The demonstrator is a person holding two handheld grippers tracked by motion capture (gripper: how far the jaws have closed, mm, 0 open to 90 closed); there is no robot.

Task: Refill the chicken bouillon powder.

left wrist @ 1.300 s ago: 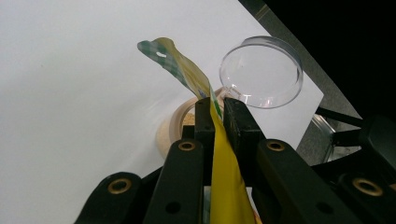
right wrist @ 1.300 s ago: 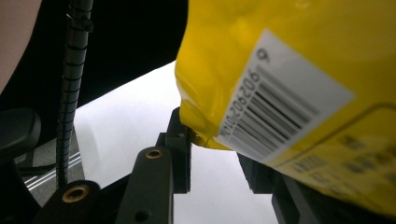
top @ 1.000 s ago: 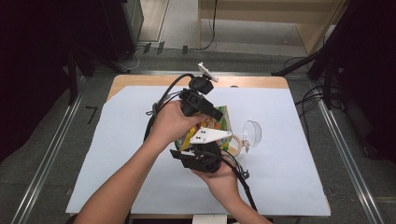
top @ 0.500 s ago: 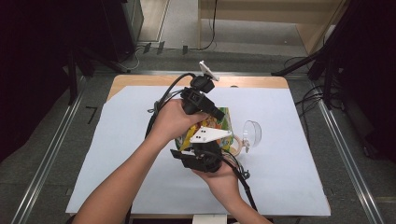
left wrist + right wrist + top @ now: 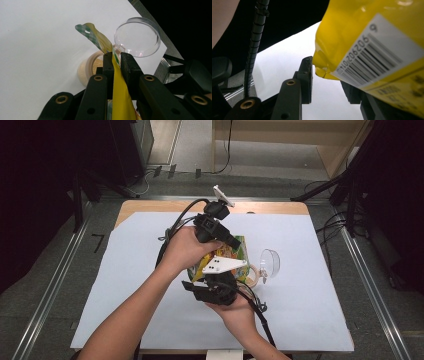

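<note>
At mid-frame a clear lid (image 5: 137, 37) and round jar (image 5: 91, 68) sit beyond the yellow packet (image 5: 120, 95) pinched in my left gripper (image 5: 115, 62), while my right gripper (image 5: 329, 77) stands parted beneath the packet.

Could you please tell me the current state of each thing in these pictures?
Yellow bag: held above the table, torn open at the top.
Jar: open, holding tan powder.
Clear lid: off, beside the jar.
Left claw: shut on the bag.
Right claw: around the bag's corner; grip unclear.
</note>
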